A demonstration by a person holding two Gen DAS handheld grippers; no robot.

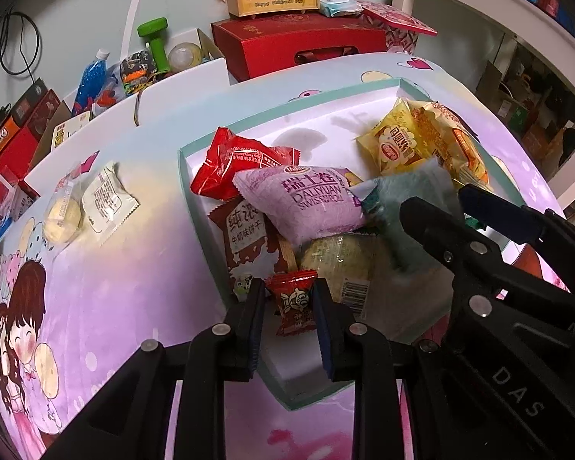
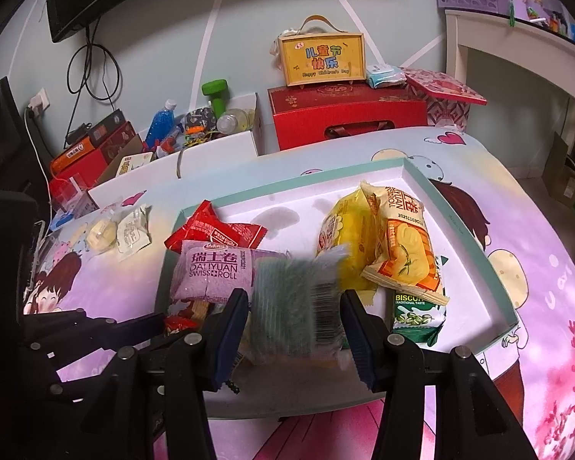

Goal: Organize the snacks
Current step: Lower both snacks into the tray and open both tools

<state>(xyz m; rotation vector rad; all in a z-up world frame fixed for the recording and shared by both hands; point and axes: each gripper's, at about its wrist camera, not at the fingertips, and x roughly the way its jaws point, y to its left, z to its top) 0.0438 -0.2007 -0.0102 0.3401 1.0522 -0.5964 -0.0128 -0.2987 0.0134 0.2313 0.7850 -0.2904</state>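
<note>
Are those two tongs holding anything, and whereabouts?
Left tongs pinch a small red candy packet by its sides. Right tongs grip a blurry teal snack packet across its width.

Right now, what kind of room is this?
Probably a home playroom or child's room: a cartoon-girl pink tablecloth, a yellow "Happy Children's Day" gift box, and a green plastic dumbbell among clutter.

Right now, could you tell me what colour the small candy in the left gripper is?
Red small candy, clearest in the left wrist view.
</note>
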